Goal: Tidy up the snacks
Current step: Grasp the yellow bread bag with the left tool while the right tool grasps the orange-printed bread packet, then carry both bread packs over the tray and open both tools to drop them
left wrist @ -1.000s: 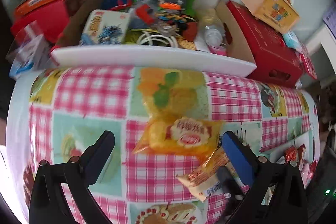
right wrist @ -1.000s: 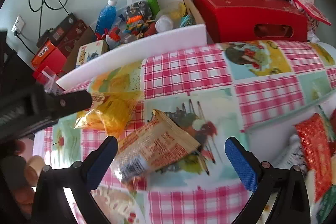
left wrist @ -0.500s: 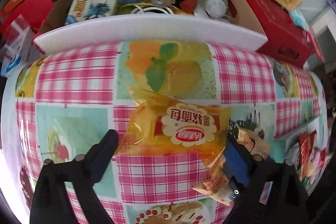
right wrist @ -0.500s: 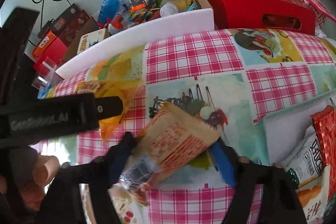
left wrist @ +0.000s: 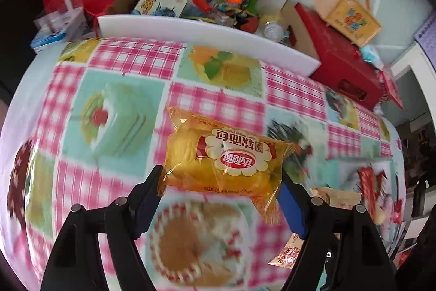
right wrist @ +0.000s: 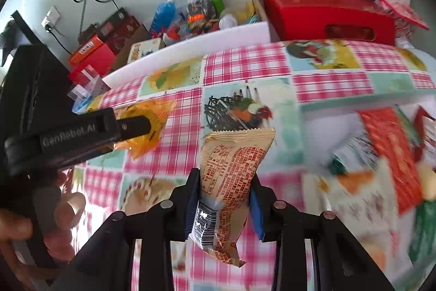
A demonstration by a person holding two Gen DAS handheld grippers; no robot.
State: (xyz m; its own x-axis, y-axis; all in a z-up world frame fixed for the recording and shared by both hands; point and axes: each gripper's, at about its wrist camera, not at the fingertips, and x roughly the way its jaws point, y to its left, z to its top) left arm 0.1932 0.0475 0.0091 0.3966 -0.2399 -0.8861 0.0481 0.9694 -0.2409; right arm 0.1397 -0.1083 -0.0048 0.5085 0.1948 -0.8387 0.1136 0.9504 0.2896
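Here the left gripper (left wrist: 221, 186) is closing its jaws around a yellow see-through plastic packet of soft bread (left wrist: 226, 160), whose ends are lying against both blue pads; the packet is hanging crosswise between the fingers, above the pink-checked tablecloth with food pictures (left wrist: 114, 105) that is covering the counter. In the right wrist view this same packet is showing as an orange-yellow wrapper beside the black finger of the left gripper, with a person's hand (right wrist: 32, 225) gripping its handle.

The right gripper (right wrist: 224, 195) is clenching tightly on a tan foil snack bag with red print and a barcode (right wrist: 231, 176); the bag is standing upright between the pads, its crimped top pointing away from the camera and its lower end drooping below the fingers, clear of the cloth.

To the right, a red snack packet (right wrist: 392, 152) and other wrappers are lying blurred together. Behind the counter, a white foam board (left wrist: 207, 32) is fronting a cluttered box, next to a red cardboard carton (right wrist: 327, 15).
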